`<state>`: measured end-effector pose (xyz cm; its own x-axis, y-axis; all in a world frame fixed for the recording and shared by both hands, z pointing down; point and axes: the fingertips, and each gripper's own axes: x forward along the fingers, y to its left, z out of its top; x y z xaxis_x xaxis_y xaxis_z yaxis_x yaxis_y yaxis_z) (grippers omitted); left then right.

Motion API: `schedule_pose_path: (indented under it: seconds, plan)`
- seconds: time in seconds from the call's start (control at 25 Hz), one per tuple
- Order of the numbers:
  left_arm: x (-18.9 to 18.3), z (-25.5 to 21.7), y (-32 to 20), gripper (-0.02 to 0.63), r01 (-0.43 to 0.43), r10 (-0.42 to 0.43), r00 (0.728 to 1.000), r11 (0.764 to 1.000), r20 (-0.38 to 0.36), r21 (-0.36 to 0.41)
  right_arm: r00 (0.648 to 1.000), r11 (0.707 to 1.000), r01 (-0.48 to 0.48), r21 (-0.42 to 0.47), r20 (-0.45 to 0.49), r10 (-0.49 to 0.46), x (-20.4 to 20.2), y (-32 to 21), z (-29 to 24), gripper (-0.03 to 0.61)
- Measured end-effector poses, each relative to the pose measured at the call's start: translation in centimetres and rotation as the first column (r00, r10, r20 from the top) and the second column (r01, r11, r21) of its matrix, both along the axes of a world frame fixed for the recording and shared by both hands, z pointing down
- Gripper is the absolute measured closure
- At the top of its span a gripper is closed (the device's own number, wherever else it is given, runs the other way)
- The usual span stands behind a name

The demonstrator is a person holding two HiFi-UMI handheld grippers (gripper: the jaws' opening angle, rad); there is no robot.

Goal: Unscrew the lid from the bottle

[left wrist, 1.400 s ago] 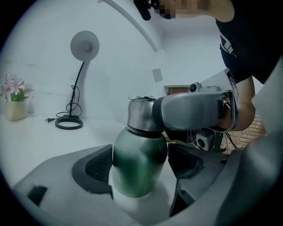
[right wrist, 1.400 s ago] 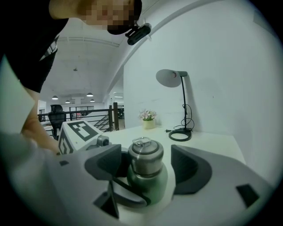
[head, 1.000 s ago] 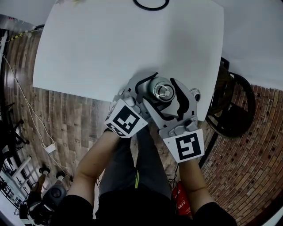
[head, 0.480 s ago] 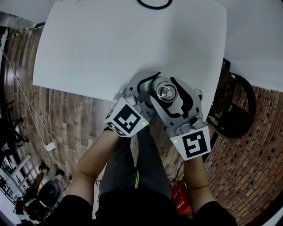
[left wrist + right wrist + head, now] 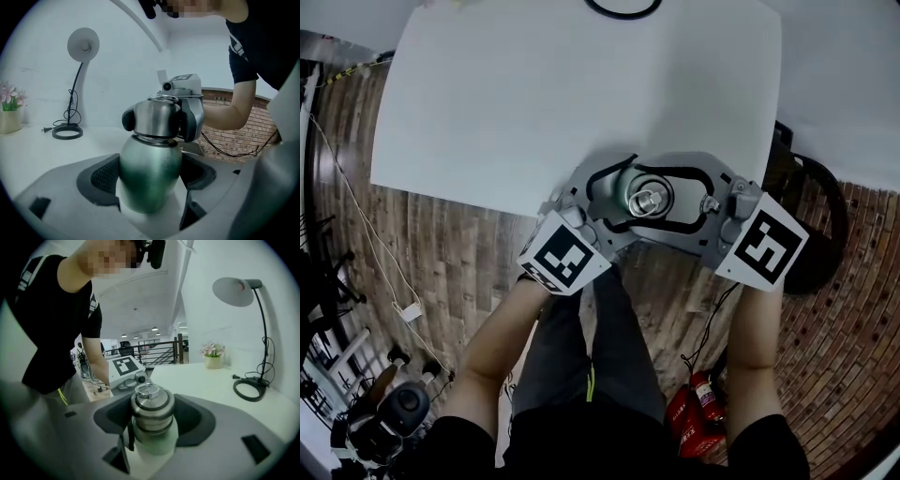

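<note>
Head view: the bottle (image 5: 643, 197) stands at the table's (image 5: 534, 103) near edge, centre frame, with the left gripper (image 5: 605, 202) and right gripper (image 5: 670, 199) meeting round it. Left gripper view: its jaws clamp the green body, mid-frame. Right gripper view: its jaws, having just been closing, pinch the steel lid (image 5: 151, 404), low centre.

Left gripper (image 5: 151, 190) is walling the bottle (image 5: 150, 159), right gripper (image 5: 152, 420) its lid (image 5: 157, 117); beyond the bottle, tabletop (image 5: 534, 94) is lying open to the lamp base (image 5: 621, 9).
</note>
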<state>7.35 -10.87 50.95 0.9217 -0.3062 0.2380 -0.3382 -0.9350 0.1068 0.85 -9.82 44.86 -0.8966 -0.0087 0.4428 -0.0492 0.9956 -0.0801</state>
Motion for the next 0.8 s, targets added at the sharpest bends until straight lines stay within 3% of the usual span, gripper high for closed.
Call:
schedule_pose_path:
  seconds: [0.44, 0.64, 0.72, 0.8]
  plan:
    - [0.0, 0.0, 0.0, 0.244, -0.004, 0.004, 1.000, 1.000, 0.002, 0.004, 0.998, 0.999, -0.040, 0.028, 0.043, 0.038, 0.2, -0.1, 0.0, 0.307]
    - [0.0, 0.1, -0.1, 0.244, -0.002, 0.002, 1.000, 1.000, 0.001, 0.006, 0.994, 0.993, -0.104, 0.055, 0.046, 0.102, 0.8, -0.3, 0.2, 0.267]
    - [0.1, 0.1, -0.2, 0.244, -0.002, 0.002, 1.000, 1.000, 0.003, 0.007, 0.985, 0.985, -0.163, 0.055, 0.066, 0.159, 1.5, -0.3, 0.1, 0.267]
    - [0.1, -0.1, -0.2, 0.244, 0.008, -0.008, 1.000, 1.000, 0.000, 0.000, 0.950, 0.958, -0.284, 0.047, 0.145, 0.275, 2.1, -0.7, -0.5, 0.259]
